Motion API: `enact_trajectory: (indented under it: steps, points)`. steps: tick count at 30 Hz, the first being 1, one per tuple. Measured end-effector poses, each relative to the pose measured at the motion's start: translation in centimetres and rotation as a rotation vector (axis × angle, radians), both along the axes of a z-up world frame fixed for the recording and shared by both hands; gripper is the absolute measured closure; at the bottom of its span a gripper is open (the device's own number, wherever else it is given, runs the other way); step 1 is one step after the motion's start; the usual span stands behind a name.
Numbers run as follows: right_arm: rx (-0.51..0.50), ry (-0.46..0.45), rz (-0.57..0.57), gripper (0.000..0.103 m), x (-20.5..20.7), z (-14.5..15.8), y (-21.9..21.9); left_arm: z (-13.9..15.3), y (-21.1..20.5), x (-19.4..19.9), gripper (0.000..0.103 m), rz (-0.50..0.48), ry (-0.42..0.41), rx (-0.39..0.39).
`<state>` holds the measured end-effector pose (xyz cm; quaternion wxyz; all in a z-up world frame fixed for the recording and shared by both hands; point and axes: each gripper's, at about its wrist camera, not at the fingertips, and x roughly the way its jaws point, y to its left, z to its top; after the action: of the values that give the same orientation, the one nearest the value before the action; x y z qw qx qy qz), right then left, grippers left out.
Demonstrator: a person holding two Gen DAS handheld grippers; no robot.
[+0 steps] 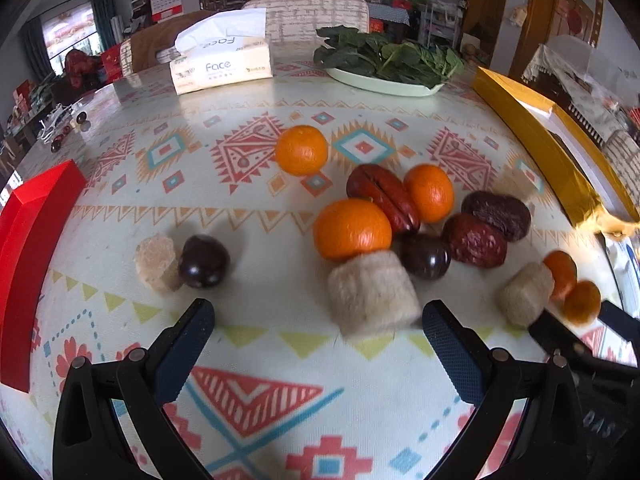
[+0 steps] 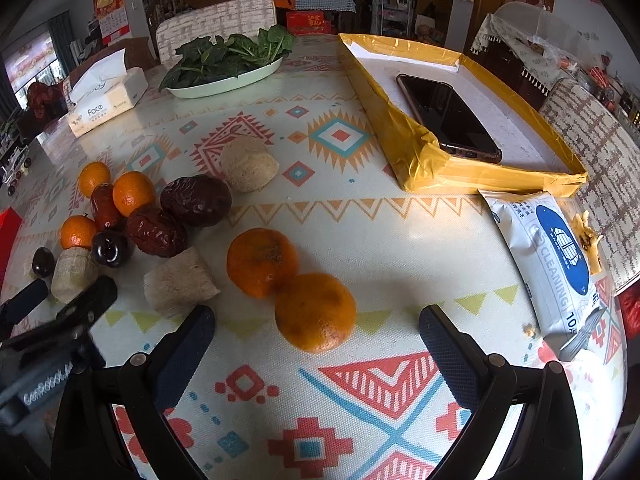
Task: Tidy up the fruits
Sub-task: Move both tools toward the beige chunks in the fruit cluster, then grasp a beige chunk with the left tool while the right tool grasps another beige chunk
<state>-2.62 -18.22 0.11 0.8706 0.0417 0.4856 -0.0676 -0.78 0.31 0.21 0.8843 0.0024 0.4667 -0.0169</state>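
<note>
Fruits lie on the patterned tablecloth. My left gripper is open and empty; a pale sugarcane chunk sits just ahead between its fingers, with an orange, a dark plum, red dates and more oranges behind. Another cane piece and plum lie to the left. My right gripper is open and empty; two oranges lie between and ahead of its fingers, a cane chunk to their left.
A red box stands at the left edge. A yellow tray holding a phone is at the right, a wipes pack beside it. A tissue box and a plate of greens are at the back.
</note>
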Motion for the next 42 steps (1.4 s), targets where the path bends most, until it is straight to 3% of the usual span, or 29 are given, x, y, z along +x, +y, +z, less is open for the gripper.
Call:
enact_trajectory:
  steps: [8, 11, 12, 13, 17, 19, 21, 24, 26, 27, 30, 34, 37, 42]
  points:
    - [-0.017, -0.012, 0.001, 0.000, -0.2, -0.1, 0.2, 0.0, 0.0, -1.1, 0.000, -0.108, 0.038, -0.001]
    - [-0.010, -0.004, -0.004, 0.001, -0.2, 0.1, 0.2, 1.2, 1.4, -2.5, 0.016, -0.145, 0.038, -0.129]
    - [-0.005, -0.007, -0.003, 0.003, -0.3, 0.3, 0.2, 2.1, 2.3, -3.2, 0.017, -0.157, 0.030, -0.182]
    - [0.006, -0.018, -0.001, 0.007, -0.7, 0.7, 0.2, 3.2, 3.5, -4.0, 0.017, -0.167, 0.002, -0.224]
    - [0.038, -0.155, 0.054, 0.008, -3.1, 4.5, 1.1, 7.0, 9.1, -6.1, 0.017, -0.138, -0.127, -0.302]
    - [0.038, -0.207, 0.114, 0.007, -3.9, 5.6, 2.2, 8.5, 12.6, -6.6, 0.017, -0.100, -0.179, -0.314]
    - [0.085, -0.202, 0.190, 0.007, -3.8, 5.6, 3.7, 8.9, 14.9, -6.6, 0.017, -0.072, -0.203, -0.308]
    - [0.146, -0.159, 0.283, 0.008, -2.9, 4.4, 6.4, 8.2, 17.1, -6.1, 0.020, -0.057, -0.187, -0.313]
    - [0.181, -0.138, 0.329, 0.020, -2.4, 3.8, 8.2, 7.3, 17.8, -5.4, 0.031, -0.063, -0.157, -0.331]
    - [0.190, -0.131, 0.333, 0.022, -2.1, 3.4, 8.8, 6.6, 17.8, -4.9, 0.036, -0.073, -0.130, -0.346]
    - [0.215, -0.134, 0.320, 0.024, -0.7, 3.1, 9.6, 5.3, 17.3, -3.5, 0.037, -0.088, -0.091, -0.361]
    - [0.220, -0.109, 0.306, 0.024, 0.9, 2.2, 10.7, 2.8, 15.0, -1.0, 0.037, -0.131, -0.032, -0.300]
    - [0.219, -0.083, 0.310, 0.030, 1.9, 1.2, 11.3, 1.1, 13.6, 0.5, 0.052, -0.168, 0.004, -0.258]
    - [0.208, -0.082, 0.318, 0.033, 2.3, 0.7, 11.9, 1.1, 13.2, 1.2, 0.058, -0.196, -0.025, -0.249]
